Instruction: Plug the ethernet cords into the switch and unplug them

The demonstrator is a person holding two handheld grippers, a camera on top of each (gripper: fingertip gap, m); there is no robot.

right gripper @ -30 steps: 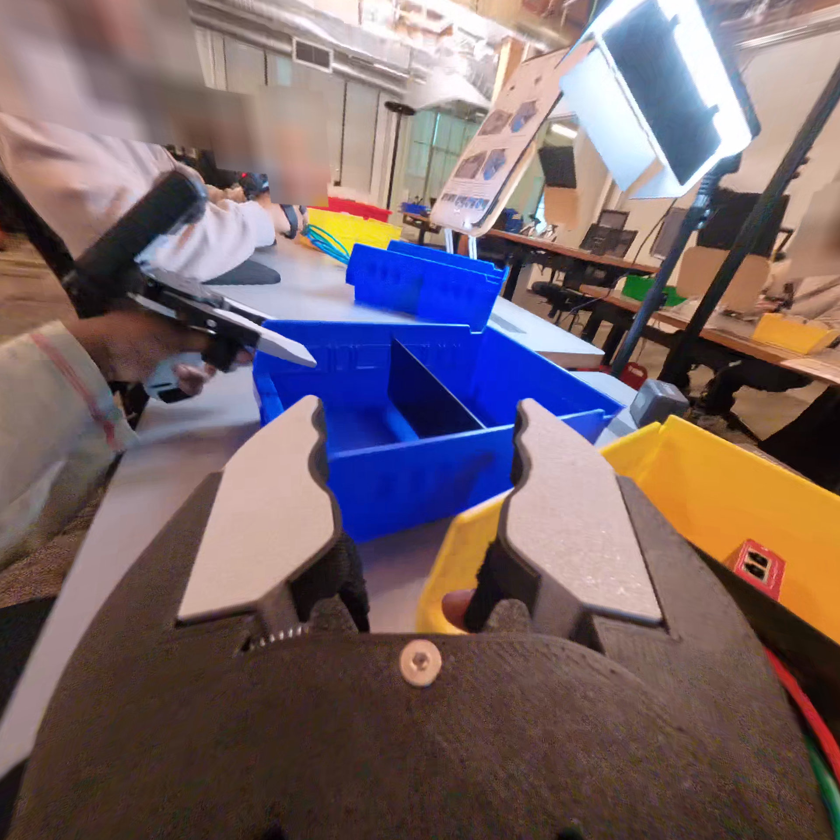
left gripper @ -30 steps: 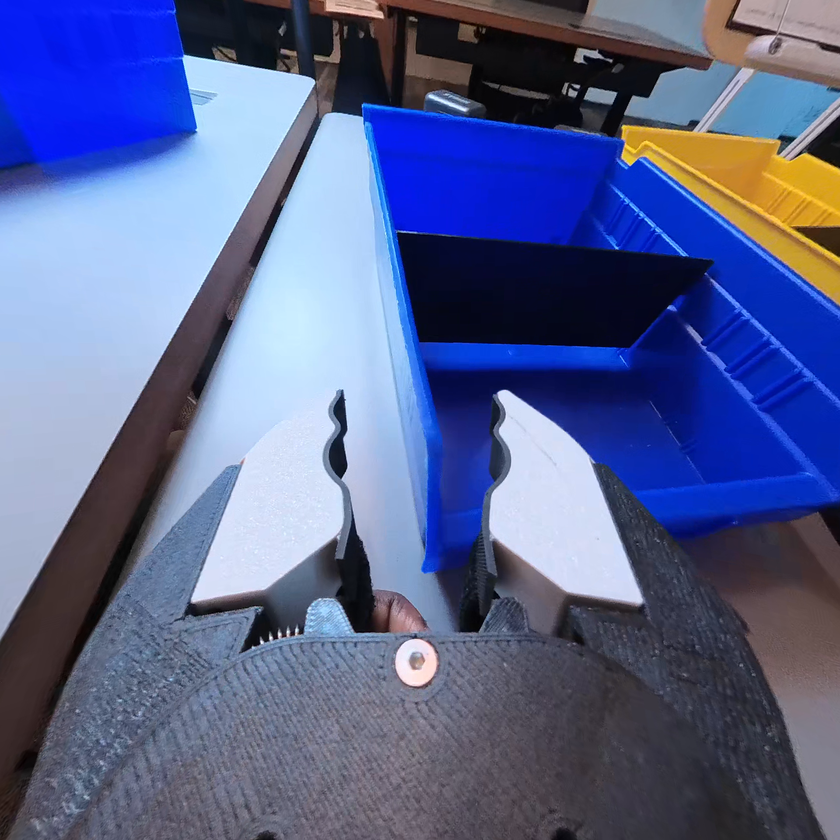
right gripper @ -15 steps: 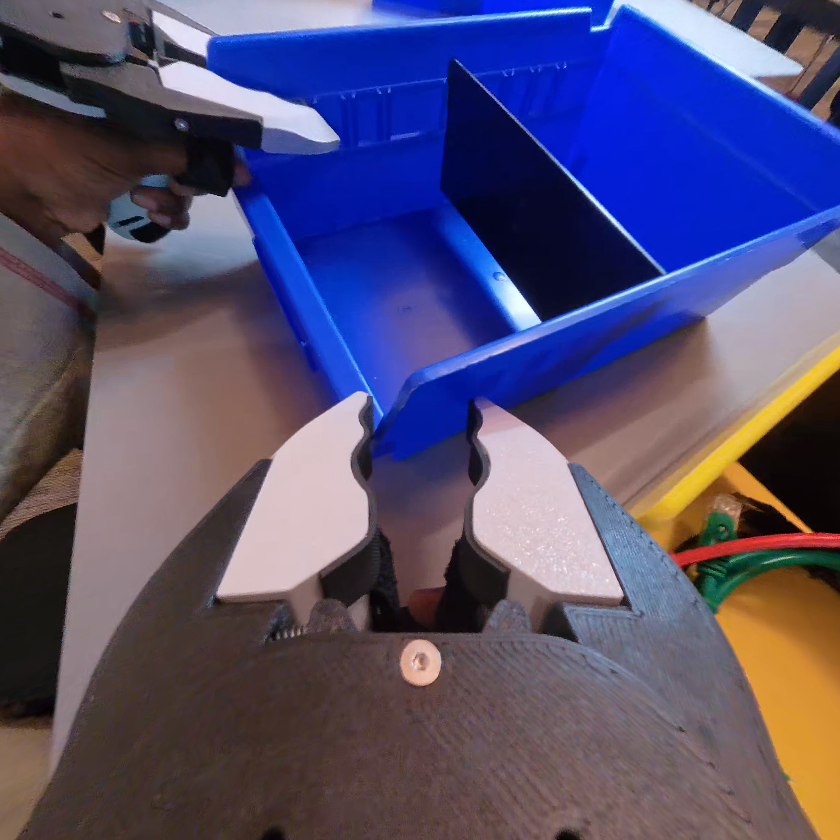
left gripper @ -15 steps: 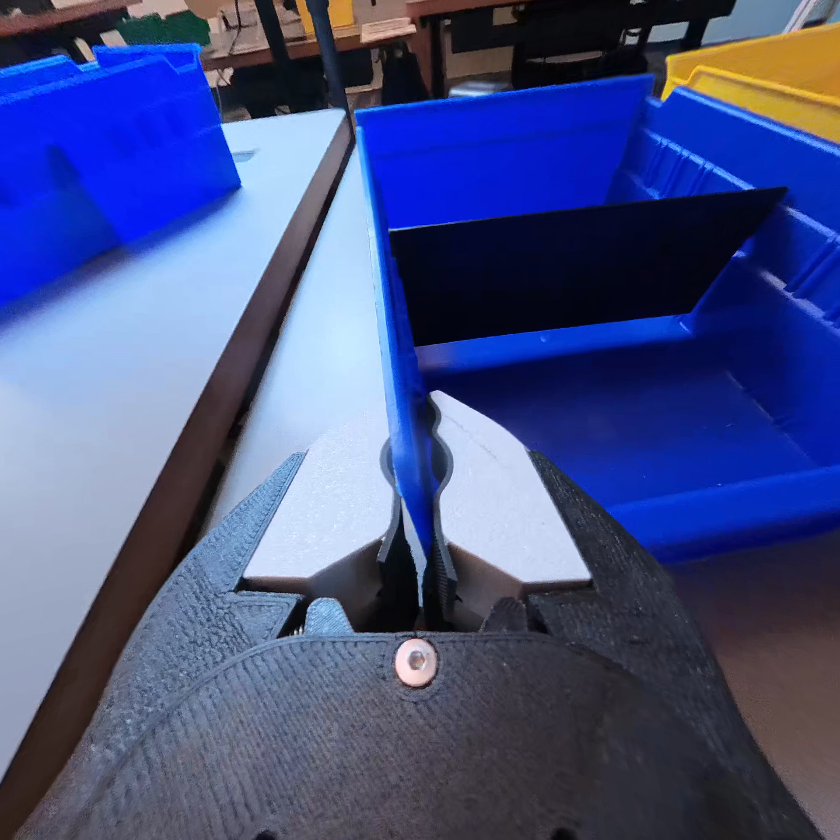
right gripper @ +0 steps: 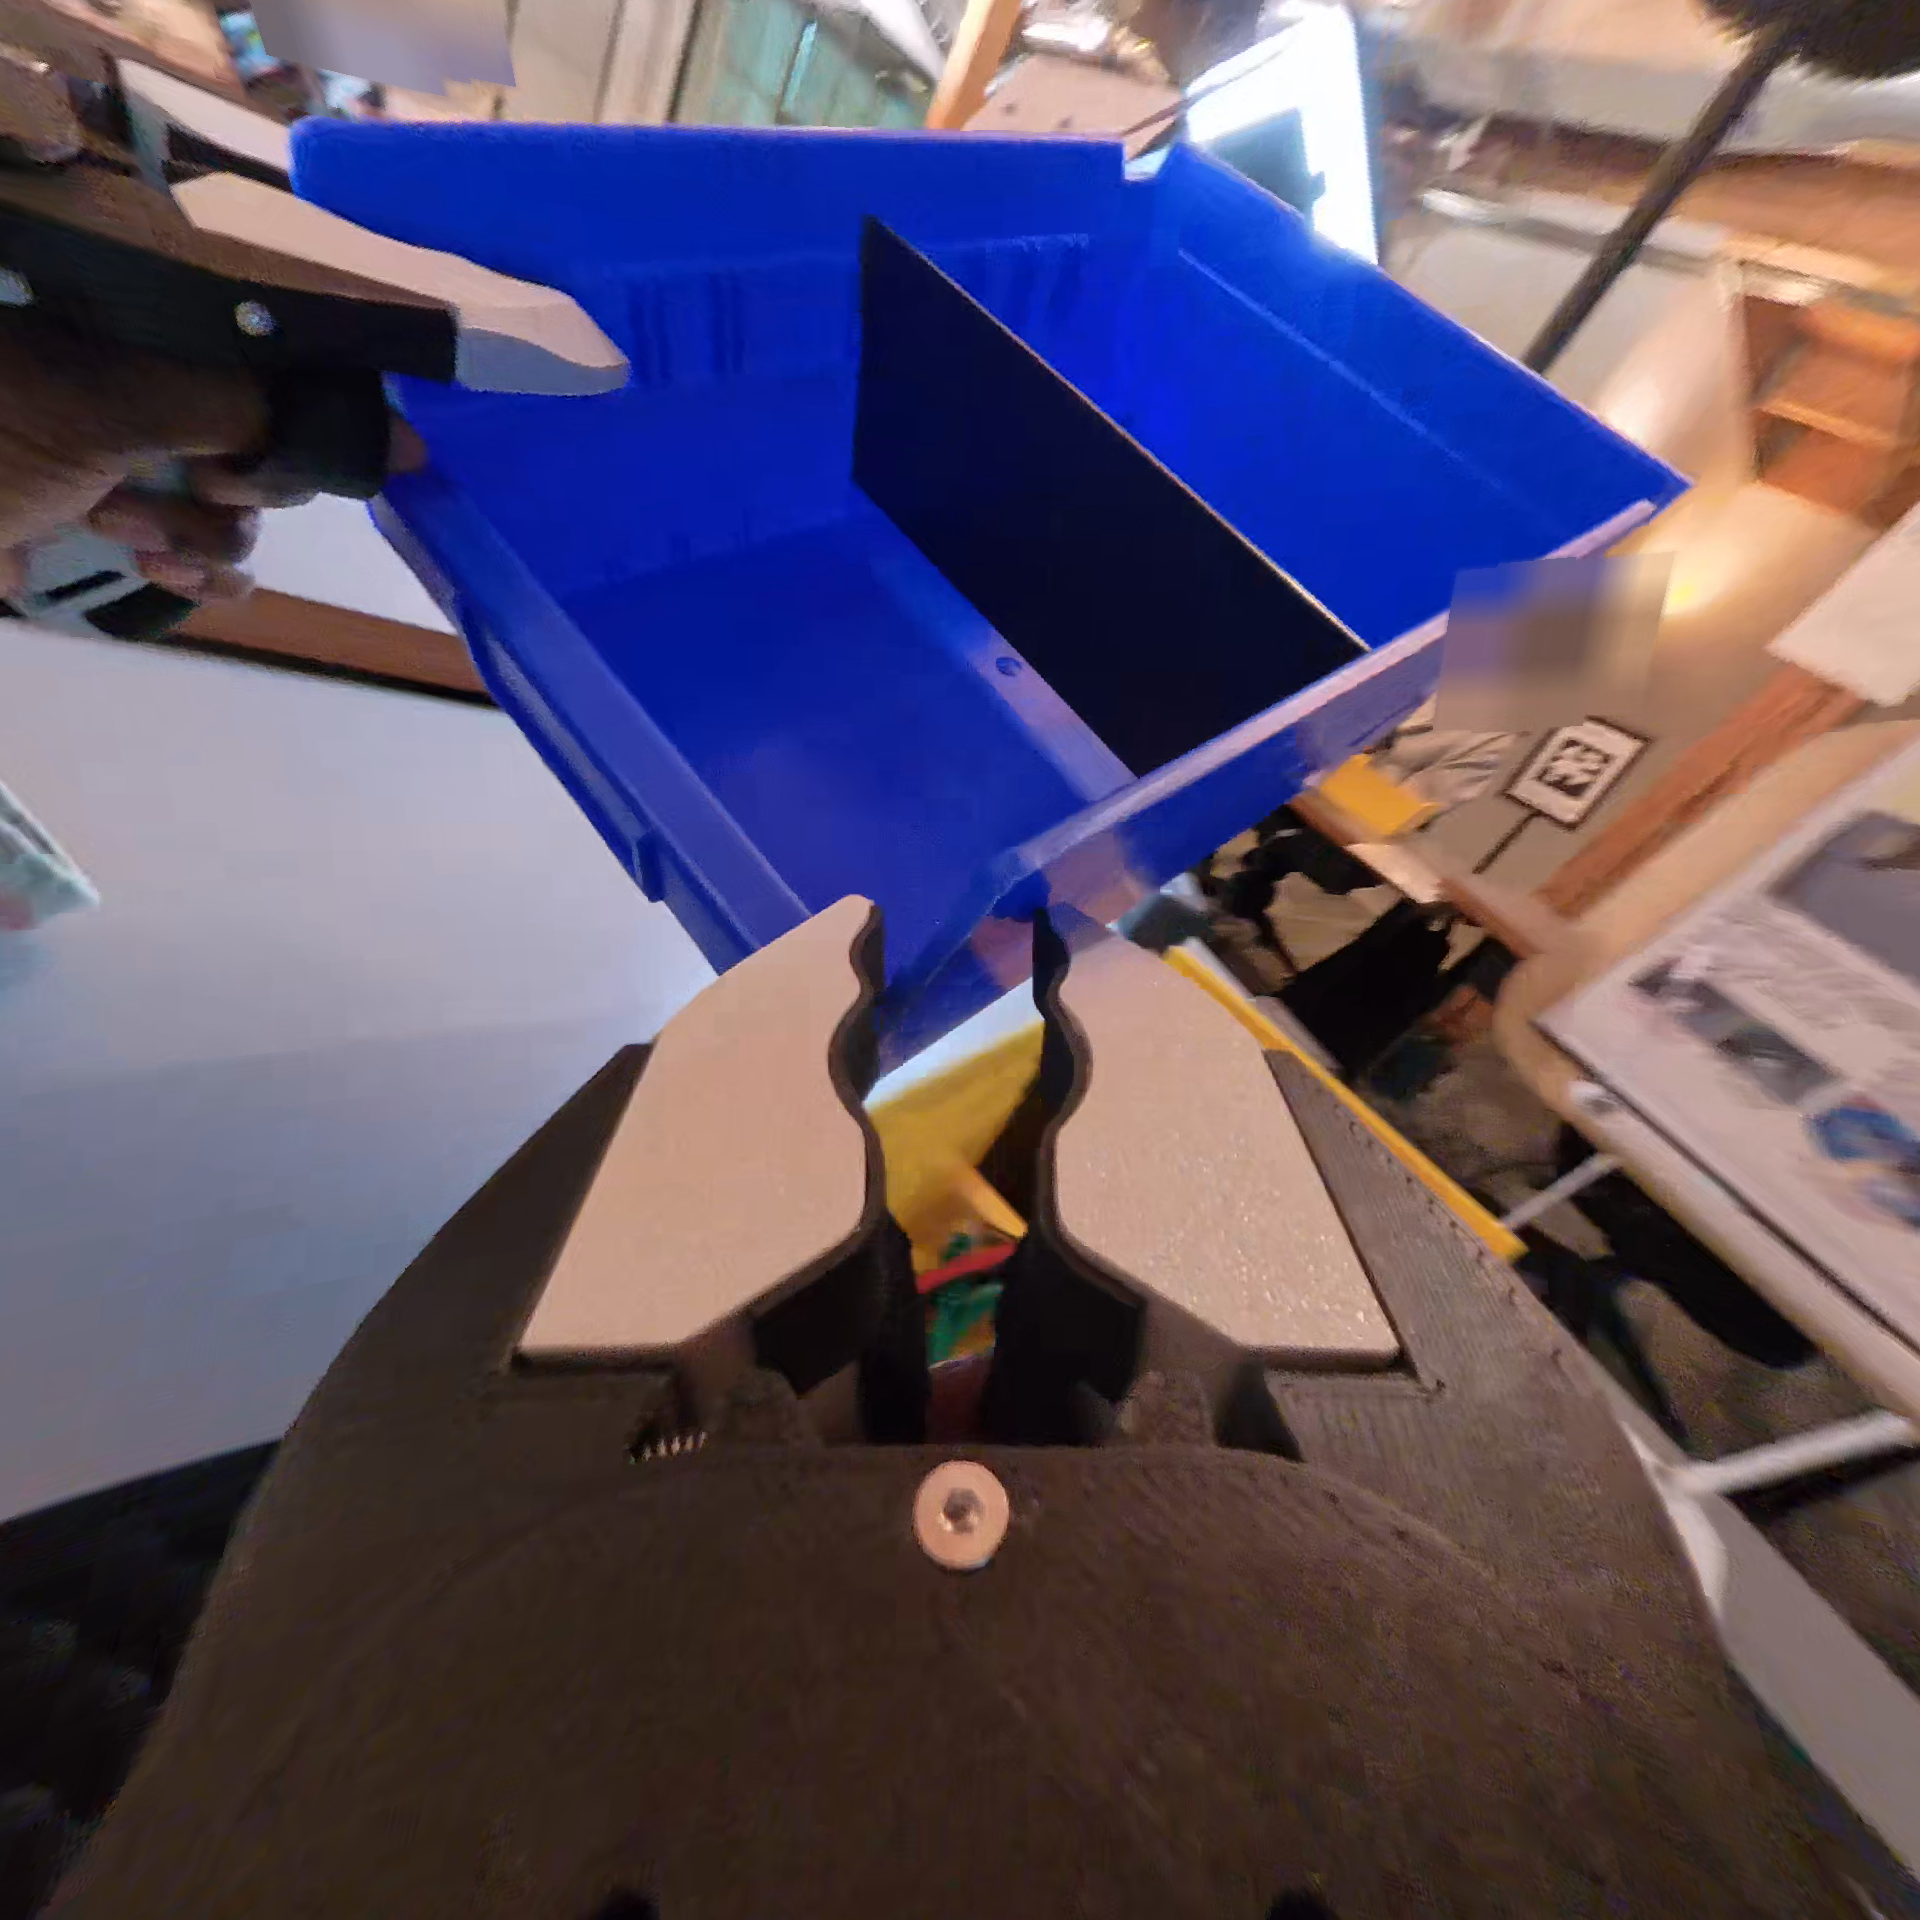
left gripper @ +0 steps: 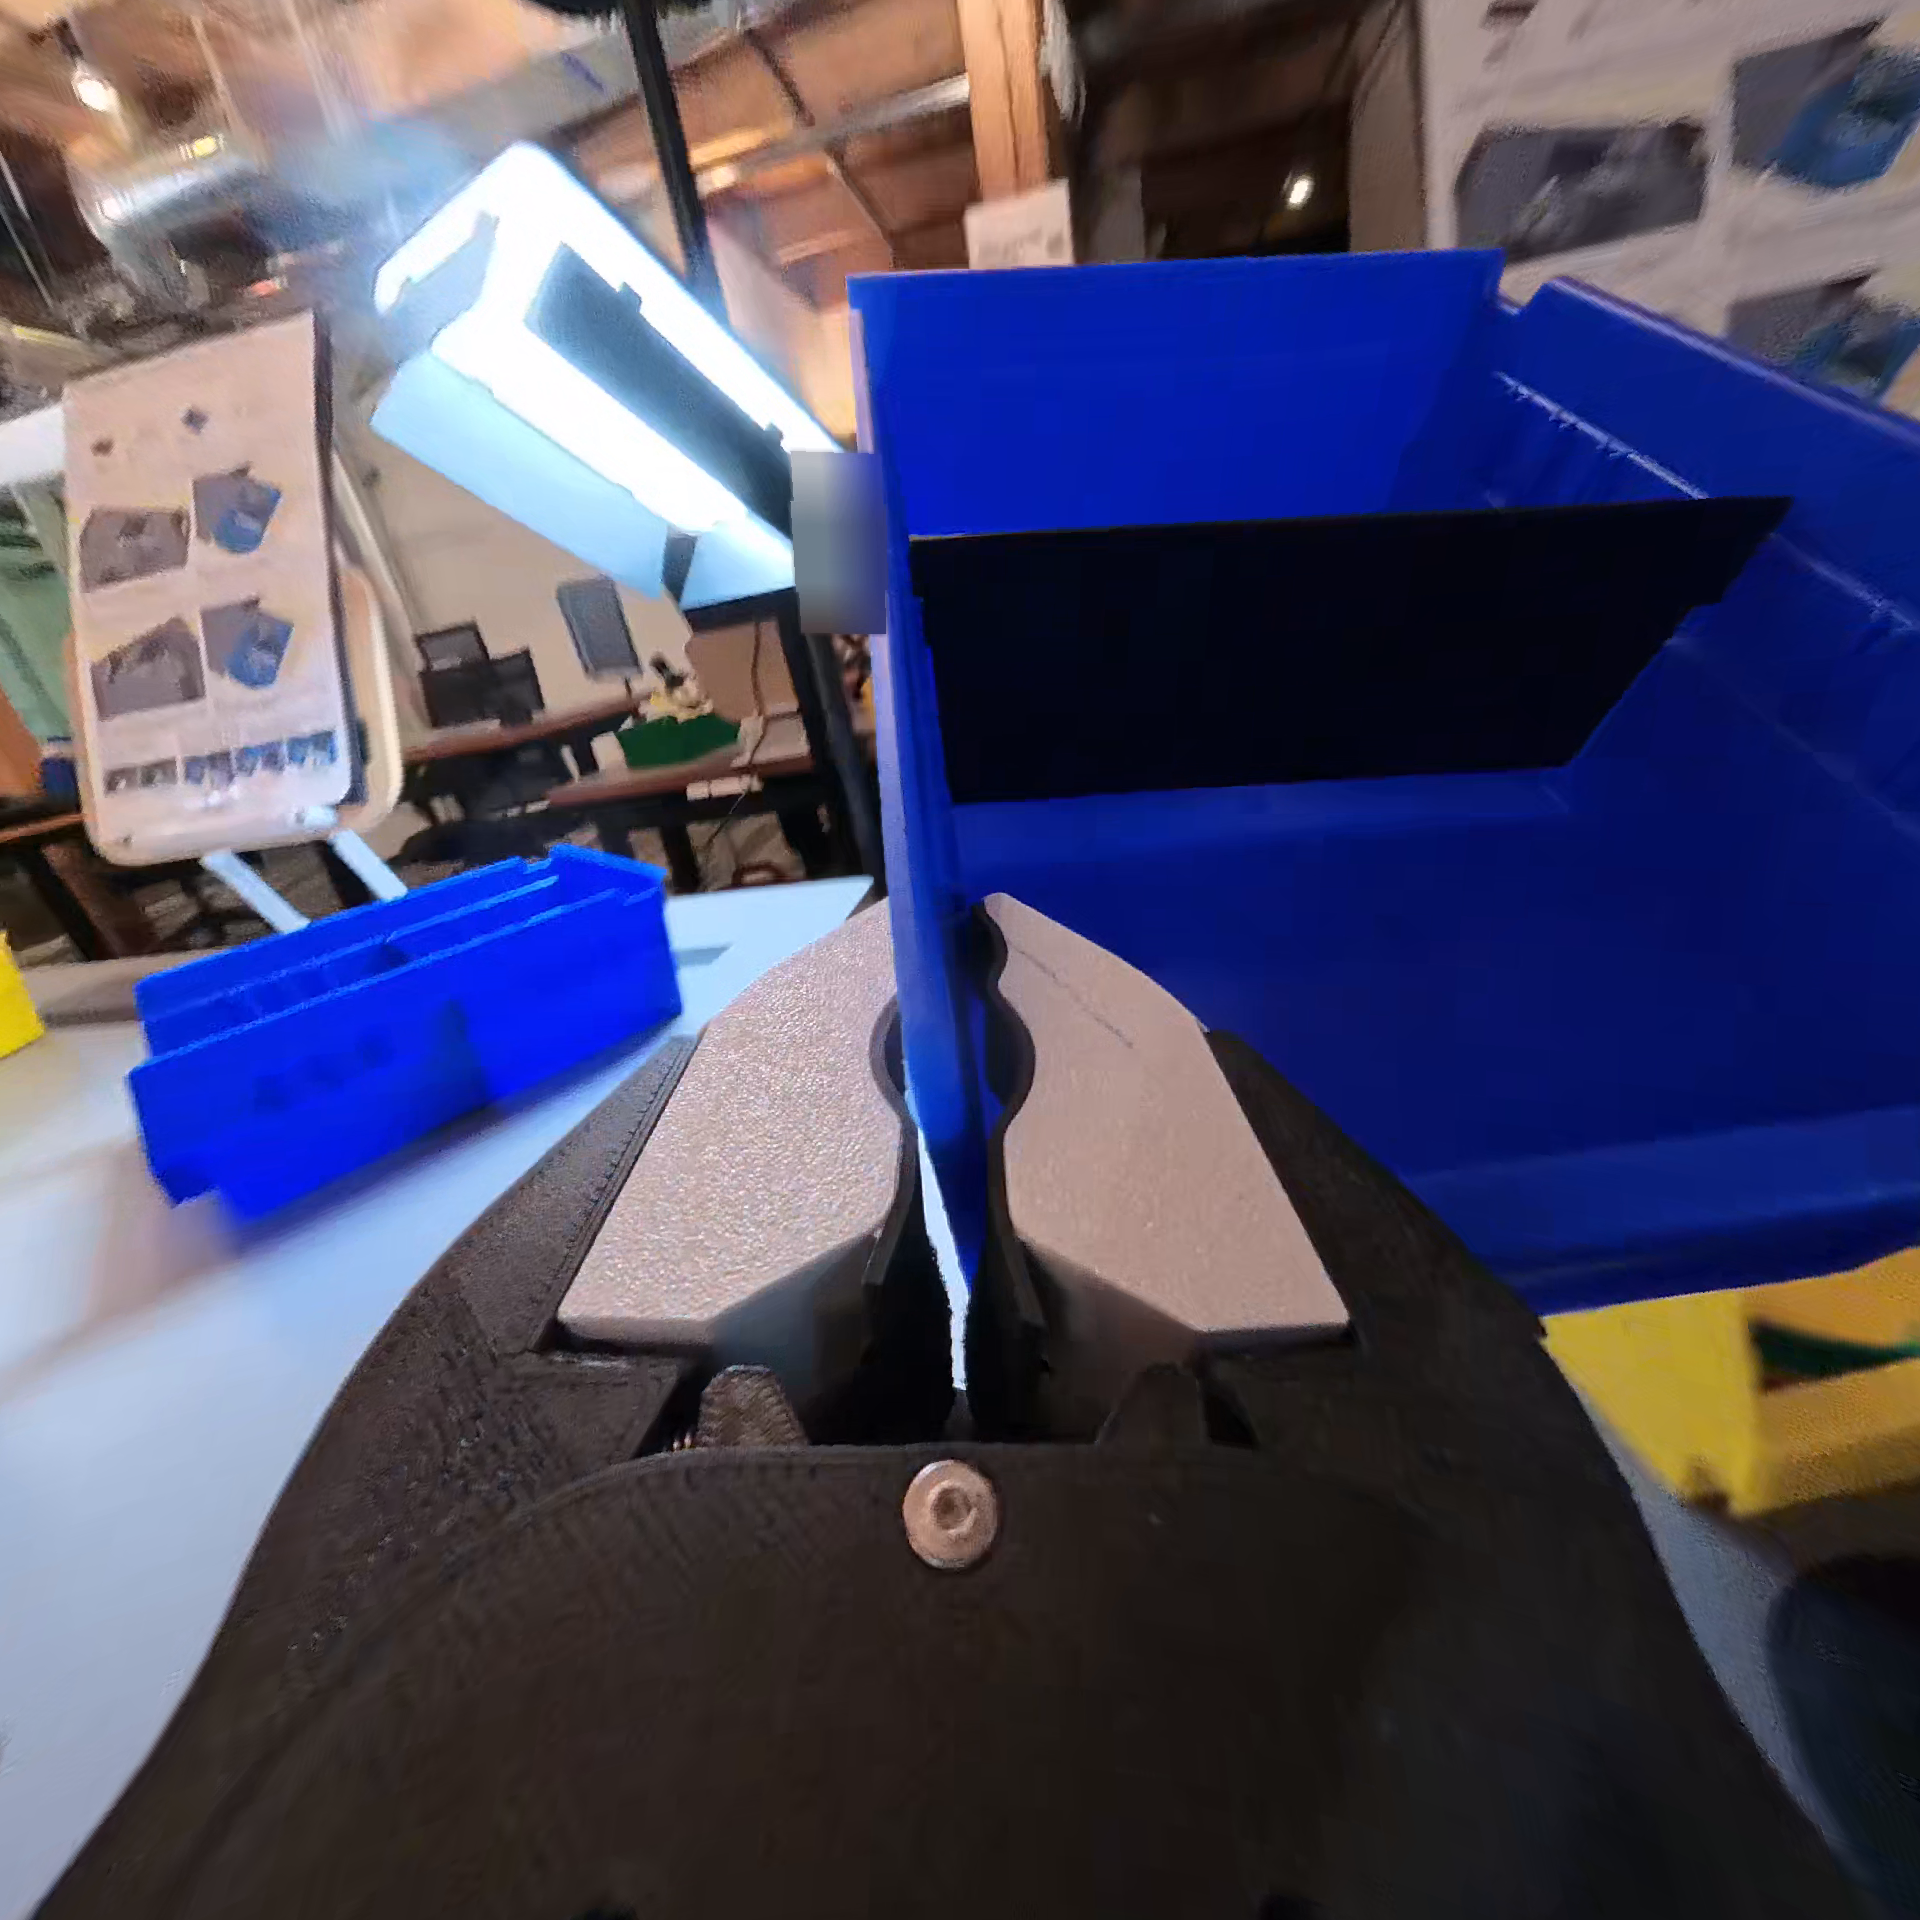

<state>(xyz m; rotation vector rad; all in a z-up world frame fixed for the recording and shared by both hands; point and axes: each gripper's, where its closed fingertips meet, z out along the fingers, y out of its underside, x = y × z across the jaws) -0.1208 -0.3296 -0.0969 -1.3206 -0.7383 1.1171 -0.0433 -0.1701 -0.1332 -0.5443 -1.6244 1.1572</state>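
Blue bin (left gripper: 1403, 987), empty, black divider (left gripper: 1299, 644): lifted off the counter (right gripper: 260, 935), left tongs (left gripper: 951, 1029) clamped on its wall; right tongs (right gripper: 956, 997) narrowed astride its corner. Cords (right gripper: 961, 1283) at 6 o'clock in yellow bin (left gripper: 1714, 1382); switch unseen. No plugging evident.

Left wrist view: mounted just behind the left gripper (left gripper: 940, 997), facing forward along its fingers, very close against one wall of the blue bin (left gripper: 1558, 987), with a lamp panel (left gripper: 582, 395) behind. Right wrist view: set behind the right gripper (right gripper: 956, 956), looking down into the same blue bin (right gripper: 790, 748) from an adjoining corner. Shared: the bin, its black divider (right gripper: 1060, 520), and the left gripper (right gripper: 582, 348) at upper left.
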